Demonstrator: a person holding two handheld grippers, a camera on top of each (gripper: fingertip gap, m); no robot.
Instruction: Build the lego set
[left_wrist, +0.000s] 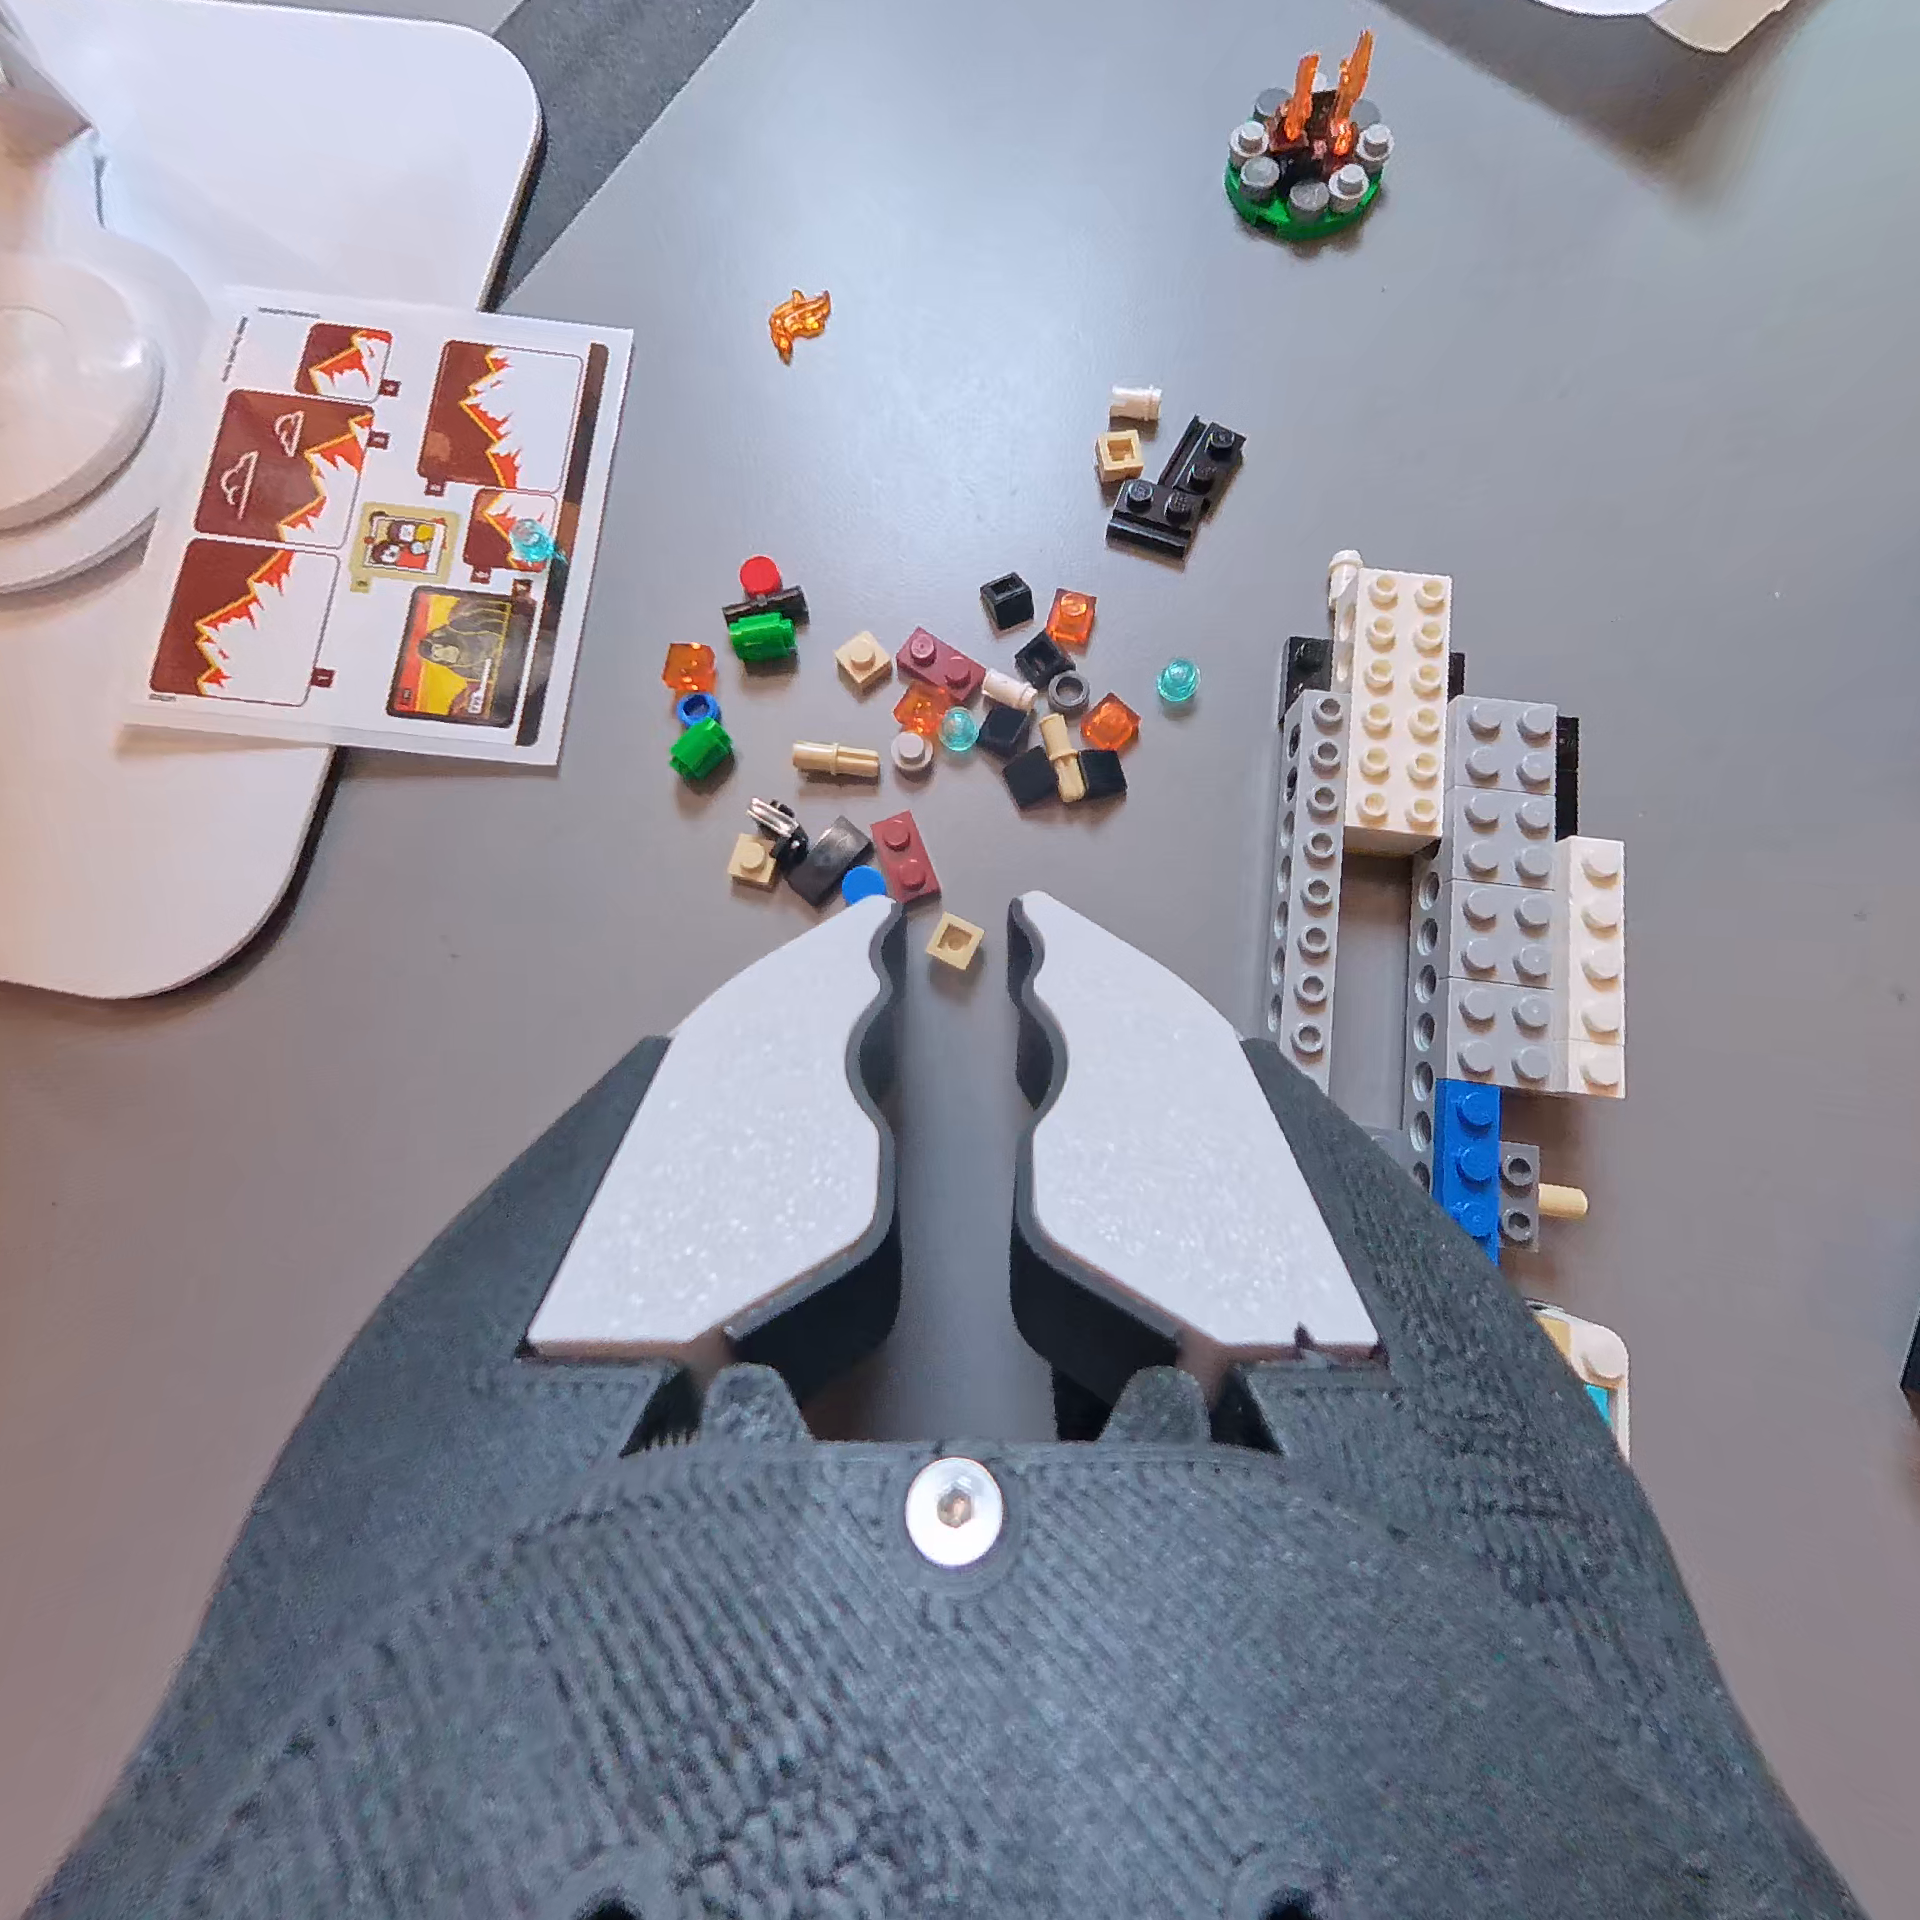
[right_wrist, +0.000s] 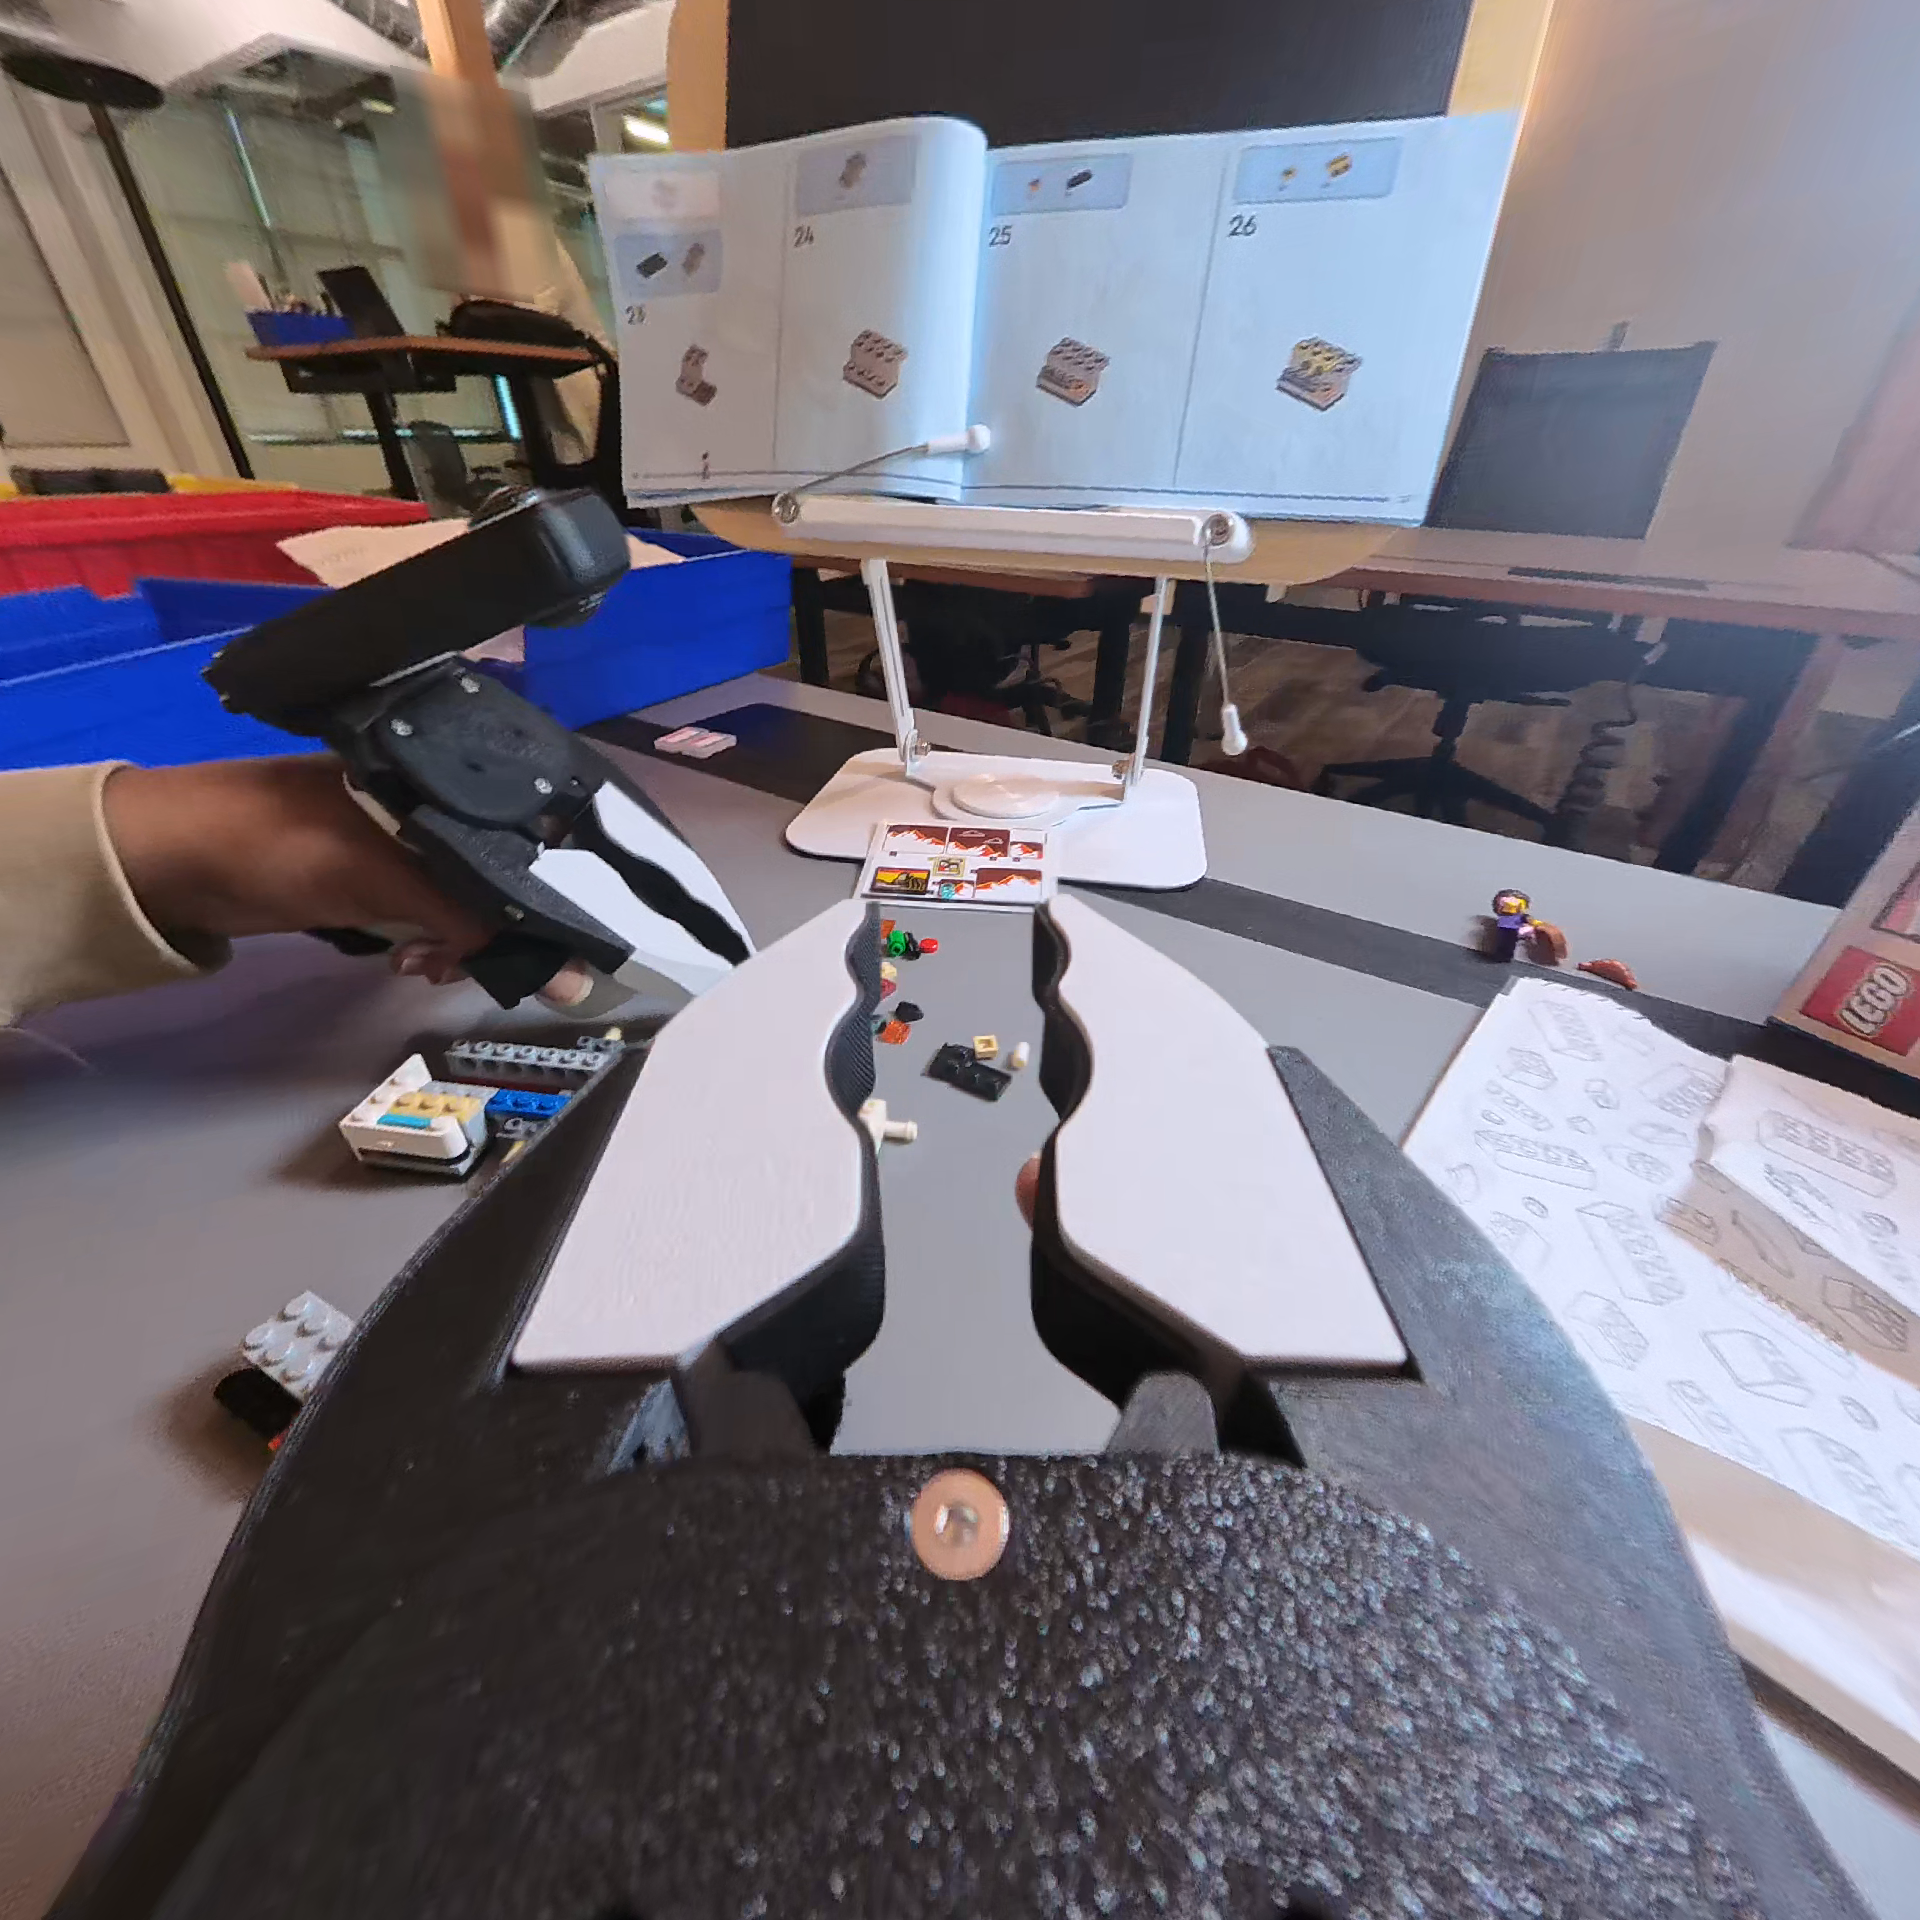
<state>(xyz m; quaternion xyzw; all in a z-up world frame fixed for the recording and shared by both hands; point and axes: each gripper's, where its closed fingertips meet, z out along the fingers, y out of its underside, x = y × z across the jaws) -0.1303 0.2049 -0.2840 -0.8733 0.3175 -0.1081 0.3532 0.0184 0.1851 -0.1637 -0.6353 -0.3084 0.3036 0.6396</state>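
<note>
My left gripper (left_wrist: 956, 909) is open and empty, held over the grey table, with a small tan square plate (left_wrist: 954, 942) lying between its fingertips. Just beyond lies a scatter of small loose Lego pieces (left_wrist: 914, 707) in dark red, black, orange, green and tan. A partly built grey, white and blue brick assembly (left_wrist: 1455, 862) lies to the right. My right gripper (right_wrist: 951, 914) is open and empty, held above the table. In the right wrist view the left gripper (right_wrist: 675, 956) shows at the left in a person's hand, and the loose pieces (right_wrist: 966, 1060) show between my fingers.
A sticker sheet (left_wrist: 384, 530) lies on the white base (left_wrist: 260, 177) of a stand holding the open instruction booklet (right_wrist: 1039, 312). A green round campfire build (left_wrist: 1307, 145) stands far right. Printed paper bags (right_wrist: 1683, 1247), a Lego box (right_wrist: 1860, 997) and a minifigure (right_wrist: 1512, 925) lie right. Blue bins (right_wrist: 644, 634) stand behind. Some 20 cm of space lies between my two pairs of fingers.
</note>
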